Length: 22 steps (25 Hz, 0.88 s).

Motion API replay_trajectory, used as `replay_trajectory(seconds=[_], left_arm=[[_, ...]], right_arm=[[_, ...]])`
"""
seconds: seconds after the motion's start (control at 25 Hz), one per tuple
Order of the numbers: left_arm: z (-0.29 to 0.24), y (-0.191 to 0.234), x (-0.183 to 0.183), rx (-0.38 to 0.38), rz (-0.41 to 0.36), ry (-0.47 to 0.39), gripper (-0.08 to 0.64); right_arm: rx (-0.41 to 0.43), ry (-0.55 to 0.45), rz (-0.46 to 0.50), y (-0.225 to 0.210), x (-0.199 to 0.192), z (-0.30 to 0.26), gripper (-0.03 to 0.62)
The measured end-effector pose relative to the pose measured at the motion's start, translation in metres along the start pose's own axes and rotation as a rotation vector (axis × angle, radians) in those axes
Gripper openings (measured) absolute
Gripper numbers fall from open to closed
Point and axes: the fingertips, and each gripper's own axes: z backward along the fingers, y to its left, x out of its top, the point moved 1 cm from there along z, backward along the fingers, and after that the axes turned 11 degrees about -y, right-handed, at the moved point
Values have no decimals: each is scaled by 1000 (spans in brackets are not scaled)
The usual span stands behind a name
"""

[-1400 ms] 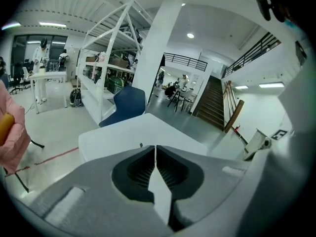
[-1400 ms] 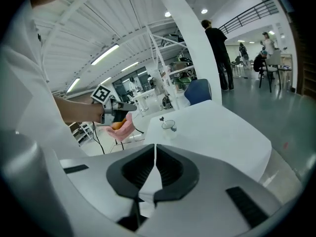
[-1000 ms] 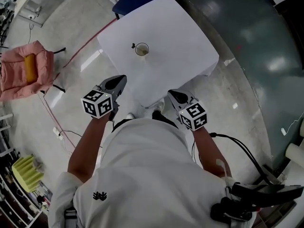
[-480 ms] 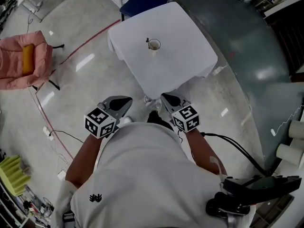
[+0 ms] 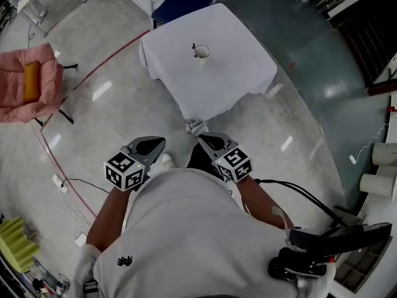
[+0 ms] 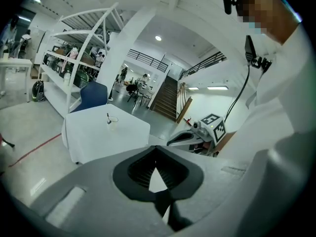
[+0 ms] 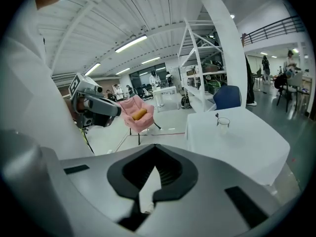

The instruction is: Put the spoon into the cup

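At the far left of the head view a pink armchair (image 5: 28, 85) stands on the pale floor, well apart from everything else.

The left gripper (image 5: 160, 143) is held in front of the person's body, above the floor and well short of the table (image 5: 236, 73). In the left gripper view its 2 jaws are clenched: the dark pads (image 6: 140, 169) meet at the tips of the left gripper (image 6: 156, 149), and only floor shows through the small gap behind them. It grips nothing and touches nothing.

Further right and well ahead of both grippers, the table is draped in a white cloth. On it stands 1 clear cup (image 5: 201, 53), near the far side of the top. The spoon (image 5: 194, 46) stands in the cup, its dark handle sticking up past the rim on the cup's left. Both gripper views show the same pairing: cup (image 6: 113, 121) with spoon (image 6: 108, 116), and cup (image 7: 223, 123) with spoon (image 7: 217, 116).

The right gripper (image 5: 203, 138) hangs just beside the left one, its tip pointing towards the table's near corner without touching it. In the right gripper view its jaws are closed tip to tip at the right gripper (image 7: 155, 145), with nothing between the pads (image 7: 170, 174).
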Motion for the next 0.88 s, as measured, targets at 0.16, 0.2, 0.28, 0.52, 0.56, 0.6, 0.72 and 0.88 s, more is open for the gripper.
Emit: replay_trajectory(seconds=[0.16,0.2,0.28,0.52,0.56,0.6,0.72,0.88], left_arm=[[14,-13,-6,-16,7,-10,11],[16,-16,-9,-24,5,-9,11],[19,-21,-13,-39,3,-7,11],[30,-24,-21,-59,-7,1,11],[32,-22,-21,-54,-4,-2,11],[33,-21,-21,-50,-3,-5,11],[35,-21,-19,-43,-8,-5,11],[38,-19,-18,-31,-4,-15,11]], right_arm=[[0,15,16,23,-4,6,9],[-7,14,18,26,-5,7,9],[-19,9,23,31,-4,9,9],[-14,18,36,48,-8,4,9],[-11,18,39,50,-7,3,8],[-6,17,43,51,-6,1,9],[5,19,55,54,-3,-1,9],[18,23,59,59,-2,-4,8]])
